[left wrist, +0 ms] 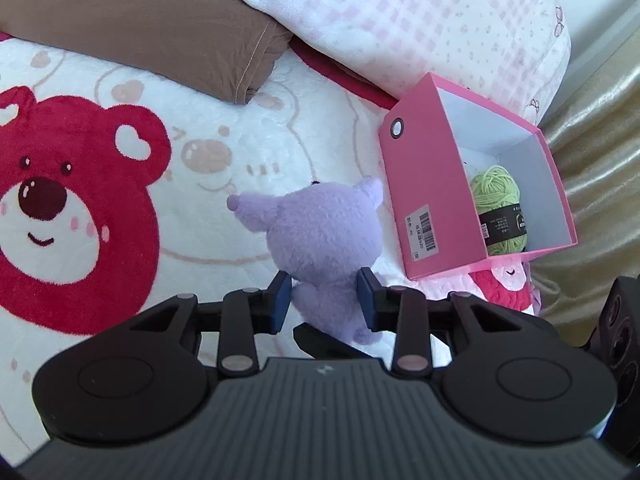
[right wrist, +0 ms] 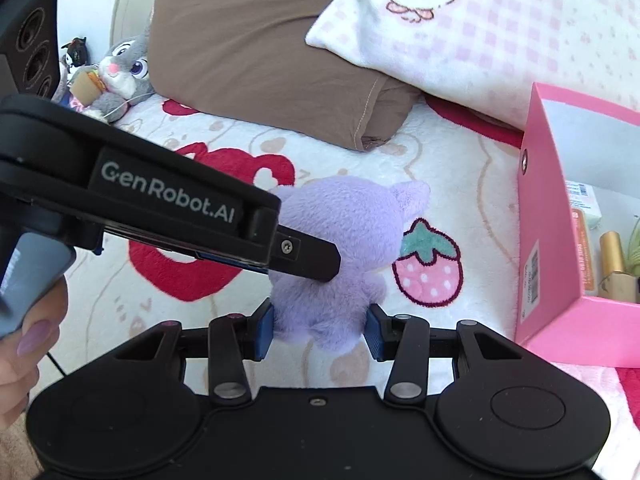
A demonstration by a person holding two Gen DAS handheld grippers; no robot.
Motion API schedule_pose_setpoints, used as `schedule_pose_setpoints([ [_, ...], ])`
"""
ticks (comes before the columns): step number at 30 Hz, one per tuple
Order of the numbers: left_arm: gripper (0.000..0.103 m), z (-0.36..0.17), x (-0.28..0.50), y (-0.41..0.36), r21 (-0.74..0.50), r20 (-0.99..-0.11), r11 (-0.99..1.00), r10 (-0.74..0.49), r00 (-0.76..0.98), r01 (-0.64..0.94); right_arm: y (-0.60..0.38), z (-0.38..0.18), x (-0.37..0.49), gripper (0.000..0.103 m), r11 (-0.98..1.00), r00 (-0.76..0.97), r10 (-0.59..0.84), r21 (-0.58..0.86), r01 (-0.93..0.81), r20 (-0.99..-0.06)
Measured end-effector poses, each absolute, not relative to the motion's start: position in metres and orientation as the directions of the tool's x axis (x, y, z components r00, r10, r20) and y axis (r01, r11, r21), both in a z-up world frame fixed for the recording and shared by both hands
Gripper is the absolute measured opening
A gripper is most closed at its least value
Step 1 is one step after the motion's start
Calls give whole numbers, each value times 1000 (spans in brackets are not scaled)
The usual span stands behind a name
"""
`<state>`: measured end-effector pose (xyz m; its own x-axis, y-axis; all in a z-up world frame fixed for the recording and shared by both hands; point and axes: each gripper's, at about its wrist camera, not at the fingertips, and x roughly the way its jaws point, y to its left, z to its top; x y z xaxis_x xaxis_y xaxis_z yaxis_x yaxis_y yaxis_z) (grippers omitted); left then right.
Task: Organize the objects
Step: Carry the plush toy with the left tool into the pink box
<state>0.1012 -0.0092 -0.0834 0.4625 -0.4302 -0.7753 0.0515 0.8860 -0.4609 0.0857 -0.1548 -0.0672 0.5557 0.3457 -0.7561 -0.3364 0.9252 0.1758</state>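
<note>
A purple plush toy (left wrist: 324, 240) stands on the bear-print blanket (left wrist: 120, 200). Both grippers close around its lower body. My left gripper (left wrist: 326, 300) has its blue pads pressed on the toy's sides. My right gripper (right wrist: 320, 330) also has its pads against the toy (right wrist: 344, 240) from the near side. The left gripper's body (right wrist: 160, 204) crosses the right wrist view from the left. A pink open box (left wrist: 476, 196) lies just right of the toy and holds a green yarn ball (left wrist: 496, 196).
A brown pillow (left wrist: 160, 20) and a pink checked pillow (left wrist: 420, 20) lie behind. The pink box (right wrist: 580, 240) also holds a gold bottle (right wrist: 614, 264) and small packages. A grey bunny plush (right wrist: 120, 76) sits far left. A gold curtain (left wrist: 600, 160) hangs right.
</note>
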Motion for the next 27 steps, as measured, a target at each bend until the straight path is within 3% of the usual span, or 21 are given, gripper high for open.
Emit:
schedule_pose_setpoints([
  [16, 35, 14, 67, -57, -444, -708, 877, -470, 527, 185, -196, 21, 34, 50, 936, 669, 317, 108, -335, -672],
  [27, 37, 31, 95, -122, -441, -673, 845, -535, 510, 304, -250, 36, 34, 50, 970, 763, 217, 46, -239, -609],
])
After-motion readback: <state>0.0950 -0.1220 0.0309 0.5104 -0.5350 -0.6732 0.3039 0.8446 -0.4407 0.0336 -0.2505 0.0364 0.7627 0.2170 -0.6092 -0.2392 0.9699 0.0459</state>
